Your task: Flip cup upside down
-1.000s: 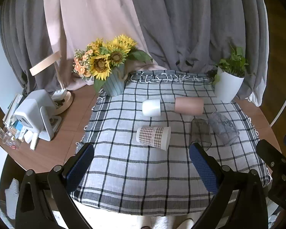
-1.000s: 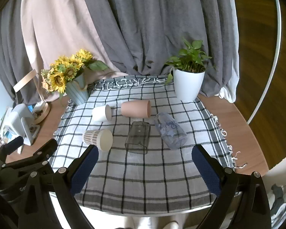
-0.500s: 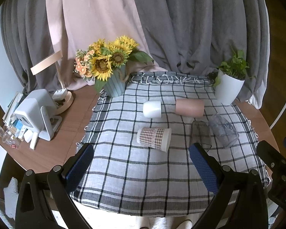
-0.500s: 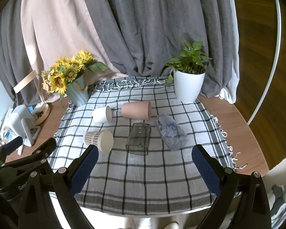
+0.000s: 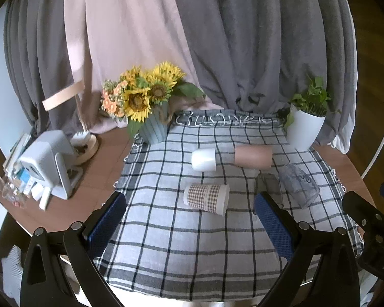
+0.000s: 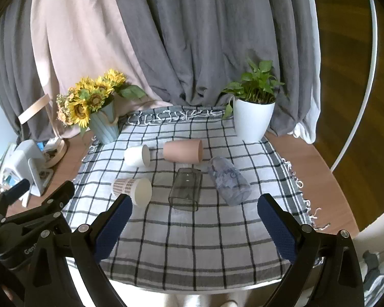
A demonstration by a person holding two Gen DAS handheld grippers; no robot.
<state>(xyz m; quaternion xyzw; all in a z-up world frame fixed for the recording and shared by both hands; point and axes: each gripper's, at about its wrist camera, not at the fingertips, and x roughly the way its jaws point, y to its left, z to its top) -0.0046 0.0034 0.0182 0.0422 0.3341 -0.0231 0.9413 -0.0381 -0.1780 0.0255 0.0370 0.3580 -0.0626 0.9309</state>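
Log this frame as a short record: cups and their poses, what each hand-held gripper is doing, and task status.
cups: five, all on their sides on the checked cloth
back row: white cup, pink cup
front row: checked paper cup, smoky glass, clear printed cup
left hand-held gripper: open, empty, above the cloth's near edge
right hand-held gripper: open, empty, short of the cups
task status: no cup gripped or flipped yet

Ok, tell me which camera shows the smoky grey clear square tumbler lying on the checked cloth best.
The right wrist view: the smoky grey clear square tumbler lies whole and unblocked there. In the left wrist view, the left tool's blue pad hides its near end.
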